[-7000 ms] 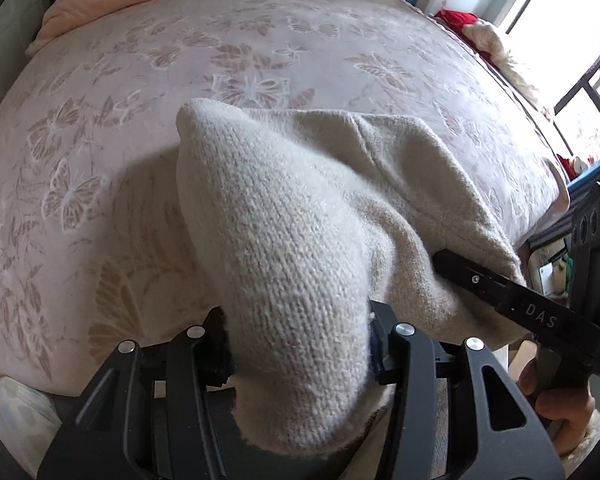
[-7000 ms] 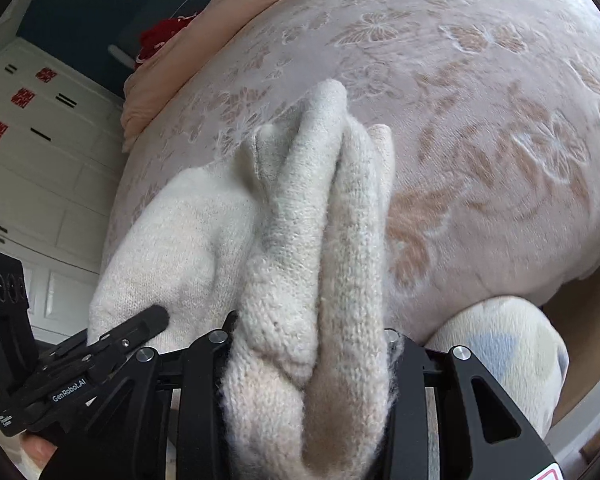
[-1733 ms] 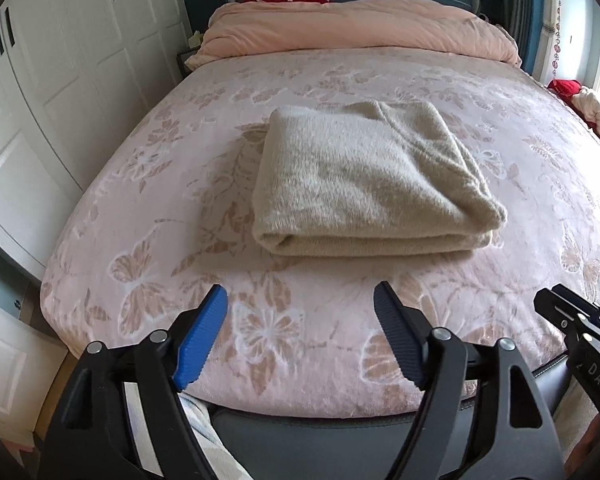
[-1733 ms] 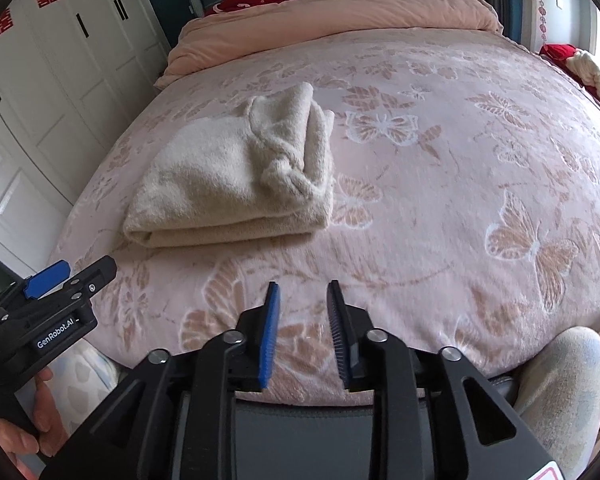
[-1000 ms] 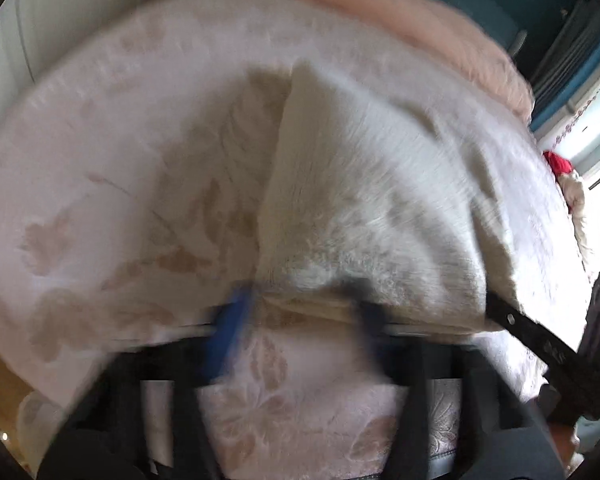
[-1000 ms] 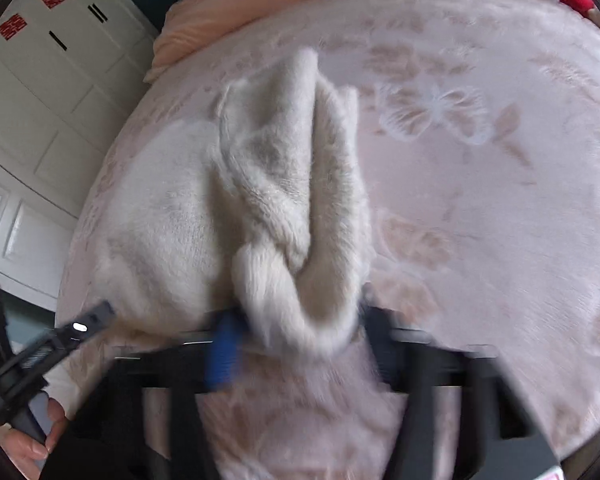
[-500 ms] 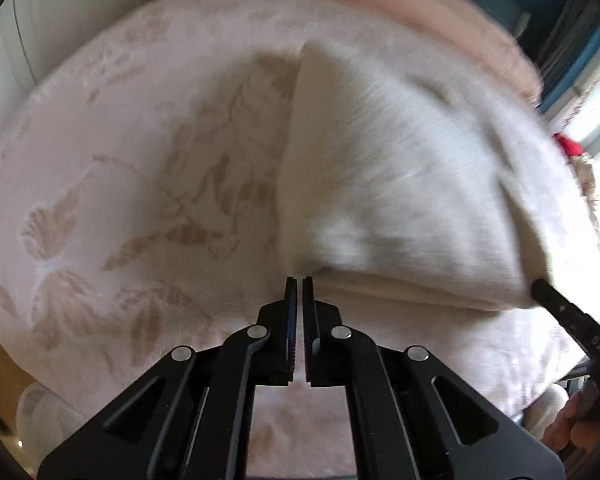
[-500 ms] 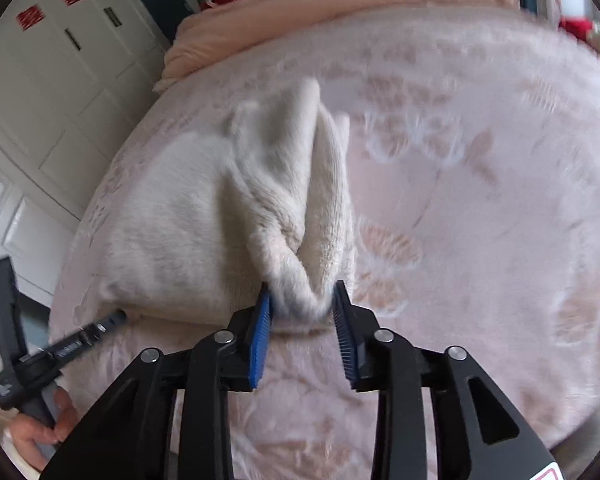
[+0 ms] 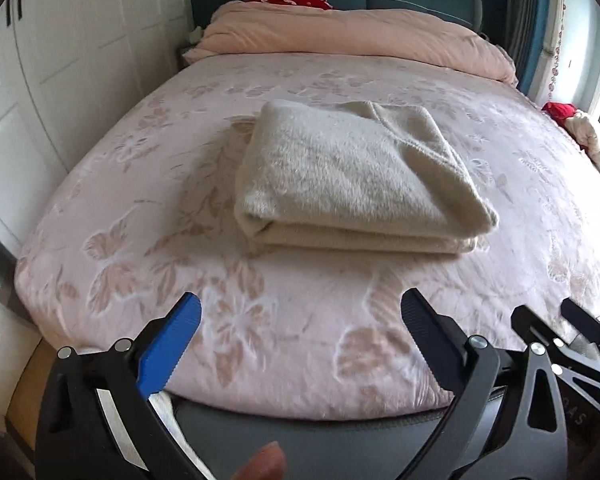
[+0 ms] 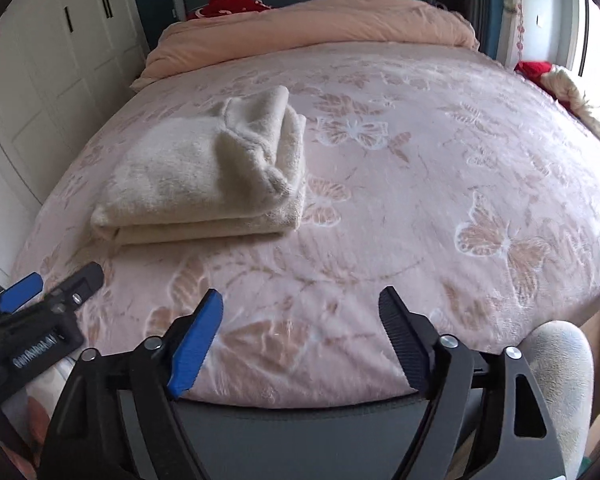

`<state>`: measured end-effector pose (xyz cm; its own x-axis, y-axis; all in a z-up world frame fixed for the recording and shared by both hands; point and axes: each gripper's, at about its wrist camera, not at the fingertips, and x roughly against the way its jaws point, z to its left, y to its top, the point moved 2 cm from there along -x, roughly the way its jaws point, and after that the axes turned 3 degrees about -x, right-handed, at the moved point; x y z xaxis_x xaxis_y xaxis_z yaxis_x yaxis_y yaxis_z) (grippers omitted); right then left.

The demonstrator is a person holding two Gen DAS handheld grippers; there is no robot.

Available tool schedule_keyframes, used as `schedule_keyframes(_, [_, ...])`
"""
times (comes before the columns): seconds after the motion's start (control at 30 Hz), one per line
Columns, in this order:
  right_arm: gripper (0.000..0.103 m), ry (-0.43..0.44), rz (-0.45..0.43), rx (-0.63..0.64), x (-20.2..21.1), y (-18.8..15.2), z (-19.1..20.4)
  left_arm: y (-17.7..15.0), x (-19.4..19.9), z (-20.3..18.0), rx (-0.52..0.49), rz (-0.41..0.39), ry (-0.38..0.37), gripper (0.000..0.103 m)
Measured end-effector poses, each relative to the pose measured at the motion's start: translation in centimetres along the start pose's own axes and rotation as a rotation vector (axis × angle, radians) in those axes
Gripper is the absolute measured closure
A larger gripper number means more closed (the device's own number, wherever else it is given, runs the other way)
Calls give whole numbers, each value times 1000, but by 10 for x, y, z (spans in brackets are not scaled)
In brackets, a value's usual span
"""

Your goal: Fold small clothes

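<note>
A cream knitted garment (image 9: 352, 176) lies folded into a thick rectangle on the pink bed cover (image 9: 148, 200). It also shows in the right wrist view (image 10: 204, 176), at the left of the bed. My left gripper (image 9: 300, 320) is open and empty, held back over the near edge of the bed, apart from the garment. My right gripper (image 10: 300, 308) is open and empty too, near the bed's front edge, to the right of the garment. The left gripper also shows in the right wrist view (image 10: 40, 300), at the lower left.
A rolled peach duvet (image 9: 352, 36) lies across the head of the bed. White wardrobe doors (image 9: 60, 60) stand at the left. Red and cream cloth (image 10: 560, 84) lies at the bed's right edge by the window. The bed's dark front edge (image 9: 300, 436) is just below the grippers.
Both grippers were close against the garment's front fold, the left shut. Now both have pulled back to the bed's near edge and stand wide open. The garment stays folded.
</note>
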<state>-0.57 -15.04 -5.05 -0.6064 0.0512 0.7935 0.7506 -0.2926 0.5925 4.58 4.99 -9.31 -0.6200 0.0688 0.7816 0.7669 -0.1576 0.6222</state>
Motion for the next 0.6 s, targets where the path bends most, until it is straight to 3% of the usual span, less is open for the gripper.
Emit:
schedule_keyframes(0.27, [19, -3, -1, -1, 12, -11, 0, -11, 17, -12, -51, -19, 63, 5])
schedule_keyframes(0.6, [19, -24, 0, -15, 15, -17, -2, -17, 20, -14, -52, -17, 55, 6])
